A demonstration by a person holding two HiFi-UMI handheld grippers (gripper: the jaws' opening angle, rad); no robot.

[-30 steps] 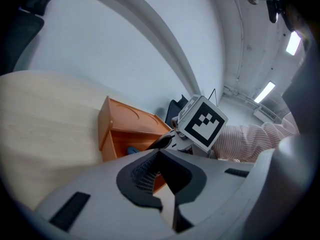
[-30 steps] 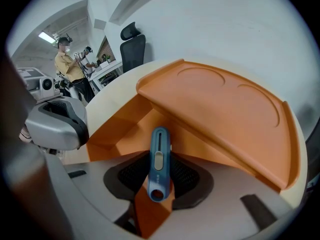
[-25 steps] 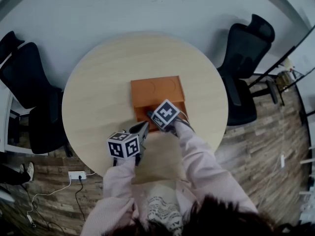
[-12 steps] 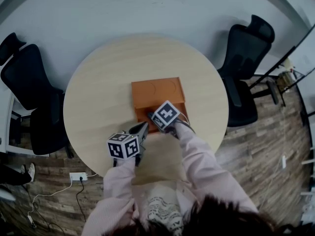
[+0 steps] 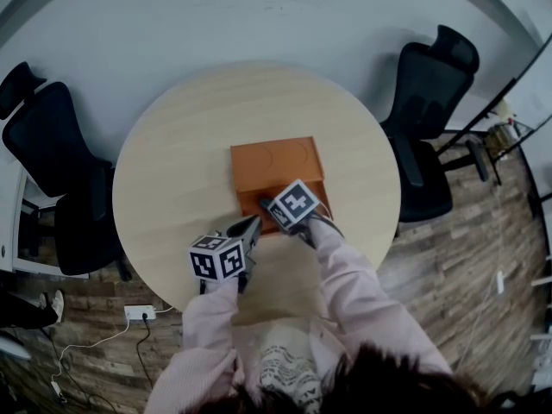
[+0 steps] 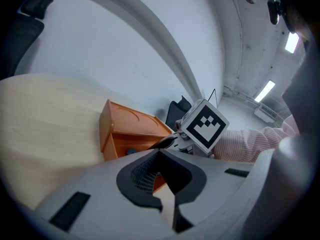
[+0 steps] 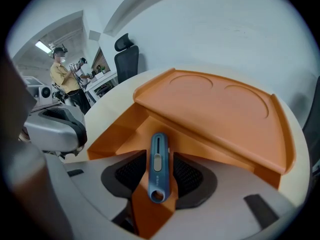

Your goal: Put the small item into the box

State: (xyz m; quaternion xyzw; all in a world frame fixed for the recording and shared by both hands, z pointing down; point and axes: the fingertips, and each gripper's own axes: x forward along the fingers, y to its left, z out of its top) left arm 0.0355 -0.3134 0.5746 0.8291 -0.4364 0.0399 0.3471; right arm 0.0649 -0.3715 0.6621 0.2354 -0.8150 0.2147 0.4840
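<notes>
The right hand-held gripper (image 7: 159,157) has shifted slightly toward the front edge of the box (image 5: 274,158). Its jaws are opening, the pads clear of the blue small item (image 7: 158,168) lying between them in the box's open compartment. This looks like the release, so next comes a straight withdrawal without dragging the item. The left hand-held gripper (image 6: 159,156), pressed together and empty, hovers just in front of the box.

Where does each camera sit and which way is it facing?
Head view: on the head, facing steeply down at round table and orange box; sleeves, left gripper, right gripper show.
Left gripper view: on left gripper, along its shut jaws toward box and right gripper.
Right gripper view: on right gripper, into the box; opening jaws flank small blue item.
All share the box.
</notes>
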